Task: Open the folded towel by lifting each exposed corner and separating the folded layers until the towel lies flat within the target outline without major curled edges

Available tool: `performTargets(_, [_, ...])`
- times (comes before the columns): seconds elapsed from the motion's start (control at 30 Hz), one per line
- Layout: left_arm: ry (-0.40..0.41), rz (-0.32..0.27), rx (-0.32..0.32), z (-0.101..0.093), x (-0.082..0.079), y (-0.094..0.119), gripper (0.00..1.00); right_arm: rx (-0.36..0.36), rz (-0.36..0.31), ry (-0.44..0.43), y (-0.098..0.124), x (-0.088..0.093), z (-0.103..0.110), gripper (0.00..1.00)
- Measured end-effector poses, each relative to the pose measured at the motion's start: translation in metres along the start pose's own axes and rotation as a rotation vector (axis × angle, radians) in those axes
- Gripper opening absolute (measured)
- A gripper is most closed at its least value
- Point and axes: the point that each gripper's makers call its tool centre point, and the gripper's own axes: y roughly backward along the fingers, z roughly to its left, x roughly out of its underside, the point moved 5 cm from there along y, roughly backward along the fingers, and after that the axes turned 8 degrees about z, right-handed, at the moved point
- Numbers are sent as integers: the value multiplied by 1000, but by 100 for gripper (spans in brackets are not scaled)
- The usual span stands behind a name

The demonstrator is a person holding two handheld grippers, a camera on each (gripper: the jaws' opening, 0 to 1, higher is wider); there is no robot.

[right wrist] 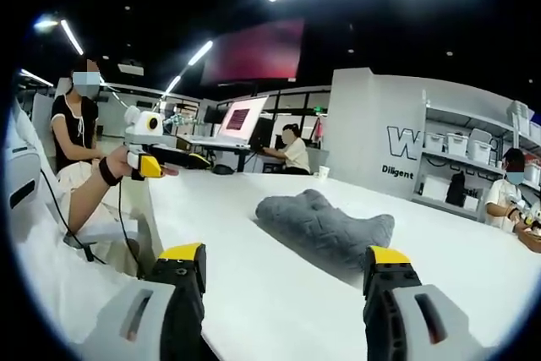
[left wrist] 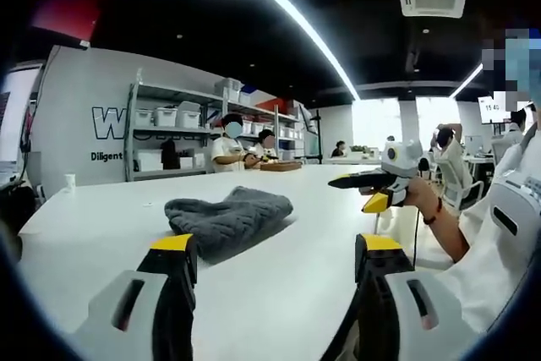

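Observation:
A grey folded towel (left wrist: 228,219) lies bunched on the white table (left wrist: 110,234), just beyond my left gripper (left wrist: 277,247), which stands open with nothing between its yellow-tipped jaws. In the right gripper view the same towel (right wrist: 325,226) rests ahead of my right gripper (right wrist: 286,255), also open and apart from the cloth. Held in a hand, the right gripper (left wrist: 365,190) hovers over the table's right edge in the left gripper view. The left gripper (right wrist: 156,162) shows at the left of the right gripper view, above the table edge.
The white table (right wrist: 245,209) stretches far past the towel. A paper cup (left wrist: 69,181) stands near its far edge. People sit at the far end and at desks behind. Shelves with white bins (left wrist: 169,116) line the wall, and a laptop (right wrist: 232,120) sits on another desk.

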Motion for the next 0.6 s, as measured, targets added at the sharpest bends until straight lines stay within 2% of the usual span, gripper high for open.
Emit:
performTargets(0.5, [5, 14, 8, 3, 0, -11, 74, -5, -2, -20, -4, 0, -5, 74])
performTargets(0.6, [-14, 28, 7, 2, 1, -15, 74, -4, -1, -17, -5, -1, -6, 74])
